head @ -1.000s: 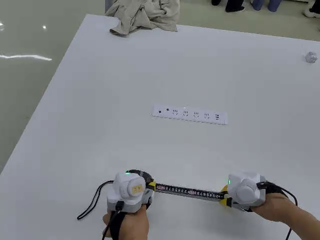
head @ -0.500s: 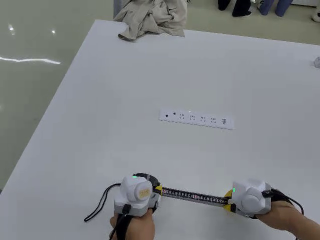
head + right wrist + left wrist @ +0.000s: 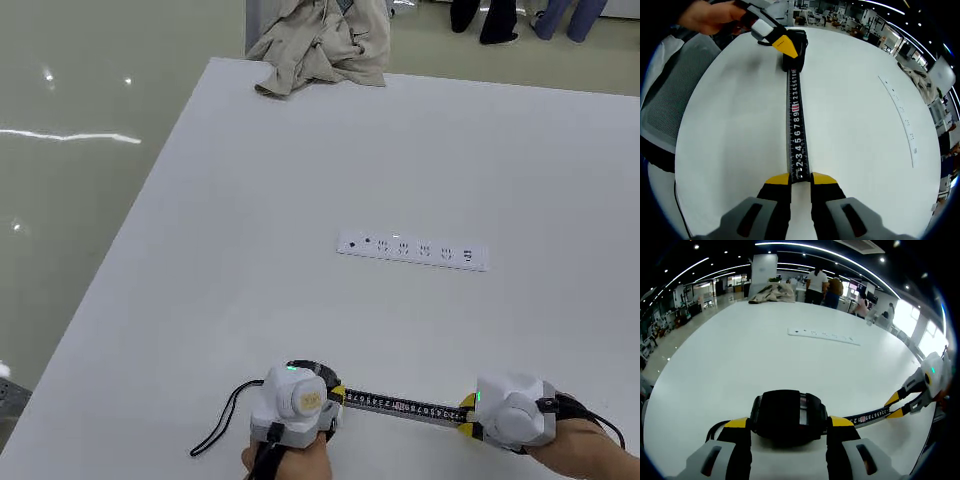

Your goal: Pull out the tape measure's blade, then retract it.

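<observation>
Tape measure case (image 3: 788, 412): black and rounded, with a paler strip down its near face. It sits on the white table (image 3: 300, 200) at the near edge, left of centre.
Blade (image 3: 796, 120): black with white numerals and one number boxed in red. It is drawn out of the case in a straight line to the right, low over the table top. The numerals count up from the right end toward the case.
Left gripper (image 3: 788, 422): its yellow-tipped jaws are pressed against the two sides of the case, clamping it between them. A hand (image 3: 290, 465) holds it from the near side.
Right gripper (image 3: 800, 179): its yellow-tipped jaws are closed together on the free end of the blade, at the lowest numbers. In the left gripper view it shows at the far right, with the blade running to it.
Gap between grippers: they are well apart, joined by the taut blade.
Black cord (image 3: 220, 425): lies in a loose curve on the table, just left of the left gripper.
Power strip (image 3: 412, 250): white, lies flat in the middle of the table, well beyond the blade and roughly parallel to it.
Cloth (image 3: 320, 45): a crumpled beige heap at the table's far edge.
</observation>
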Motion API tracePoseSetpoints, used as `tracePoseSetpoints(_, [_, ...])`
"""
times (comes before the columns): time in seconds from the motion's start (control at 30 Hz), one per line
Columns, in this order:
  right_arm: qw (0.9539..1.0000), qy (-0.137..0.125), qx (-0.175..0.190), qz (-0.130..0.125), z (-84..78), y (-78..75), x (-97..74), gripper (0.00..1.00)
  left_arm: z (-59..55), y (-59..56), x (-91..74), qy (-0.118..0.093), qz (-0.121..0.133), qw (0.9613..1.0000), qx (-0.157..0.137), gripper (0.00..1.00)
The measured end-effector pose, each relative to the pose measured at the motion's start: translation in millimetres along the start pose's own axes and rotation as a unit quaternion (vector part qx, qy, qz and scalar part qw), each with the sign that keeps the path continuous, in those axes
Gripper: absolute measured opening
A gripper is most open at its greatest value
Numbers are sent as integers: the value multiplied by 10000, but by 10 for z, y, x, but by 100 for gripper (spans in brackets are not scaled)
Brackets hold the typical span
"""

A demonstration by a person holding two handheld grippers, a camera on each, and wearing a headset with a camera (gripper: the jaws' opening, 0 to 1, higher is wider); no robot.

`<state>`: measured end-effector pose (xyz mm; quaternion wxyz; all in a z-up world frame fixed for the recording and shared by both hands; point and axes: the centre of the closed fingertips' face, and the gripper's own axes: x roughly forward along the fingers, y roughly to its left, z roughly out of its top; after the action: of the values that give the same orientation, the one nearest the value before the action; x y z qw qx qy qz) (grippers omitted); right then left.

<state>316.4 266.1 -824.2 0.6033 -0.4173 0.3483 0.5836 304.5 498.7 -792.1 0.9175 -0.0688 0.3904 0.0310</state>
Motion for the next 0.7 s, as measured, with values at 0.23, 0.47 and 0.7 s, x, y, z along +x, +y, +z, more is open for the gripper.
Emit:
tracePoseSetpoints(0.23, [10000, -27, -65, -6, 54, -1, 16, 14, -1, 1, 8, 14, 3, 10000, 17, 57])
tracePoseSetpoints(0.47, [9999, -87, -126, -29, 124, 7, 57, 14, 2, -1, 2, 8, -9, 10000, 35, 57])
tracePoseSetpoints(0.7, [9998, -113, -181, -34, 204, 12, 86, 14, 4, -2, -6, 25, -18, 10000, 38, 57])
